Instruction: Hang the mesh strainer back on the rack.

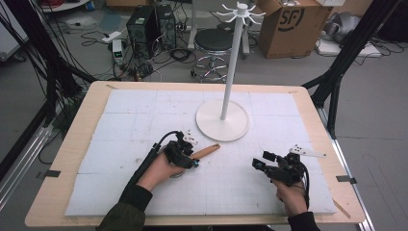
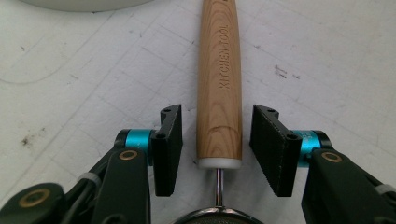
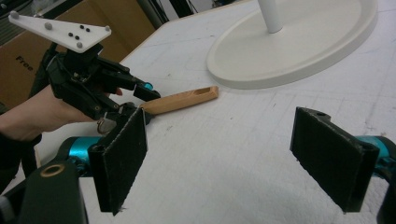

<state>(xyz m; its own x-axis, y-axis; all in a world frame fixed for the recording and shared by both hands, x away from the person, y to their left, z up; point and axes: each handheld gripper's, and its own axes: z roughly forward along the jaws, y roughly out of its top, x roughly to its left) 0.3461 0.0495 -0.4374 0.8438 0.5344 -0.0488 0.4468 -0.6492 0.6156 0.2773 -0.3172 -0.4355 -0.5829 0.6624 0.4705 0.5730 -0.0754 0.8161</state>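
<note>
Lower centre-left, the left tongs [image 2: 217, 140] straddle the strainer's wooden handle [image 2: 219, 84], spread, untouching; lower right, the right tongs [image 3: 233, 154] gape wide above the worktop [image 1: 144, 120].

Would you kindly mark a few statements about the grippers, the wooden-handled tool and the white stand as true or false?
1. The left gripper has its jaws on either side of the wooden handle, with gaps showing. True.
2. The tool hangs from the white stand. False: it lies on the white mat.
3. The right gripper holds the handle. False: its jaws are wide apart, with nothing between them.
4. The handle reads "KITCHEN TOOL". True.
5. The stand lies toppled. False: it stands upright.
</note>
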